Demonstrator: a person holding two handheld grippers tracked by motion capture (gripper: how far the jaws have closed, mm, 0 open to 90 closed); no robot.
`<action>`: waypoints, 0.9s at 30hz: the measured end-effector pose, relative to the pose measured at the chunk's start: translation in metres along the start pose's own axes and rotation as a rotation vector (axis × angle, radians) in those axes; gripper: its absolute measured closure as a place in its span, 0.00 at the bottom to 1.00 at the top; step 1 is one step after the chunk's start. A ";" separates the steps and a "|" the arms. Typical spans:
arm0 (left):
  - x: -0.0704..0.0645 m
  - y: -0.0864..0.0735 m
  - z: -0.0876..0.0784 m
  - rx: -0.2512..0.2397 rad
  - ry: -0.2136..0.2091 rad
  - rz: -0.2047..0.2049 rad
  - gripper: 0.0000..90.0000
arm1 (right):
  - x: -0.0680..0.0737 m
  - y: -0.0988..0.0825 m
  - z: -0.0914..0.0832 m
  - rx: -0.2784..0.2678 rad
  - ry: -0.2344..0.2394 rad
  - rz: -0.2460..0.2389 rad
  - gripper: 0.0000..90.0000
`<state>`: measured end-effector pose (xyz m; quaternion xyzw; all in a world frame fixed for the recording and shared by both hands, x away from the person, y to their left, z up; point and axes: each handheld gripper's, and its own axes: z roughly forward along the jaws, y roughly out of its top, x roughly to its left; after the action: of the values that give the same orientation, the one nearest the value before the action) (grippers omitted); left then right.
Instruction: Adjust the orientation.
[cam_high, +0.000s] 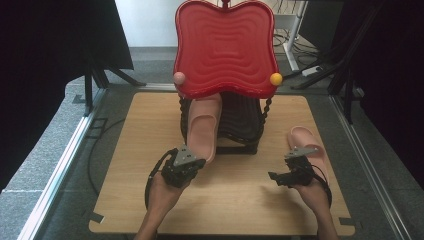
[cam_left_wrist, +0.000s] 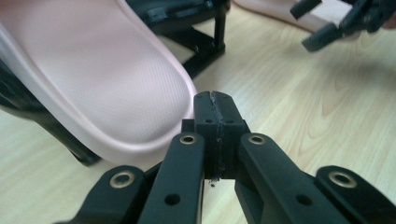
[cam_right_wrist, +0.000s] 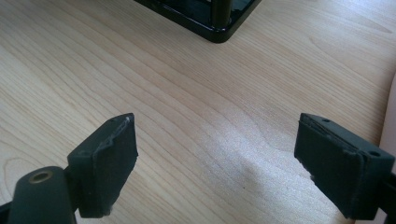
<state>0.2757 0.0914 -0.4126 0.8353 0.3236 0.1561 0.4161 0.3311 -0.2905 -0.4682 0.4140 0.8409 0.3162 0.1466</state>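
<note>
Setting: we work at a pale wooden bench (cam_high: 235, 200), where a black wire shoe rack (cam_high: 247, 125) stands under a glossy red wavy-surfaced tray (cam_high: 225, 47) tipped upright behind it.

Left slipper: a soft pink rubber slipper (cam_high: 202, 127) leans toe-up against the rack front, its heel end low and close to the bench; we read this slant as a shoe being seated on the rack.

Left tool: our left tool (cam_high: 192, 161) sits just beside the slipper's heel. In the left gripper view its jaws are pressed together with nothing between them, the heel rim (cam_left_wrist: 140, 144) lying alongside to their left. We judge that shut jaws serve here as a blunt pusher for nudging the heel, not as a clamp.

Right slipper: the second pink rubber slipper (cam_high: 310, 142) lies flat on the bench to the right of the rack, apart from it.

Right tool: our right tool (cam_high: 277, 177) hovers over bare wood beside that slipper, jaws spread wide and empty; the right gripper view shows the pads (cam_right_wrist: 109, 161) well apart, with the slipper's edge at the far right. We take this as readiness to pick it up.

Caution: a firm push could slide the leaning slipper off the rack.
</note>
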 end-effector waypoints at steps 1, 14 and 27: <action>0.000 -0.003 0.002 0.002 -0.002 -0.006 1.00 | 0.000 0.000 0.000 0.000 0.000 0.000 0.15; 0.003 -0.013 0.026 0.036 0.023 0.010 1.00 | 0.000 0.000 0.001 0.004 0.001 -0.002 0.15; 0.017 0.008 0.047 -0.023 0.012 0.002 1.00 | 0.000 0.000 0.000 0.002 -0.001 0.000 0.15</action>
<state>0.3166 0.0712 -0.4351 0.8300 0.3234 0.1654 0.4233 0.3311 -0.2911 -0.4683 0.4144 0.8412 0.3151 0.1464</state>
